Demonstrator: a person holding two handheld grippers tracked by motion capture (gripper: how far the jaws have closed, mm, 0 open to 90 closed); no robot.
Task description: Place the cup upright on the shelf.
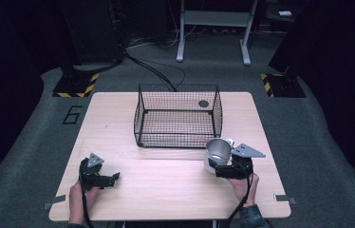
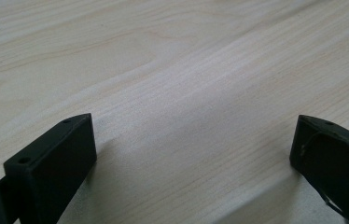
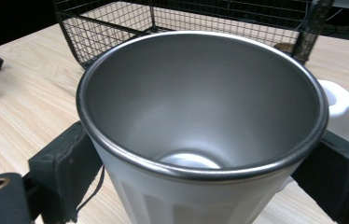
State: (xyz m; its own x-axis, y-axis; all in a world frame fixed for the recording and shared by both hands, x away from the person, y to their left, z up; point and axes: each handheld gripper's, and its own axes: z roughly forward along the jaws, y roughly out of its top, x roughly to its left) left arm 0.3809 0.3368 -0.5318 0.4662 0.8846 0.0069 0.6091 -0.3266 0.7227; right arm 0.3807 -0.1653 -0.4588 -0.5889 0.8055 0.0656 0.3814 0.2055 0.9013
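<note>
Pale wood table (image 1: pixel 166 185), grey carpet (image 1: pixel 23 156), right gripper (image 1: pixel 213 167) fingers pinching mug (image 1: pixel 217 153), left gripper (image 1: pixel 114 179) fingers spread

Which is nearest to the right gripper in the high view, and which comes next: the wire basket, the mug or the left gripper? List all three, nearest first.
1. The mug: between the jaws of the right gripper, at the table's right front.
2. The wire basket: just behind the mug, at the table's middle back.
3. The left gripper: across the table, at its left front.
</note>
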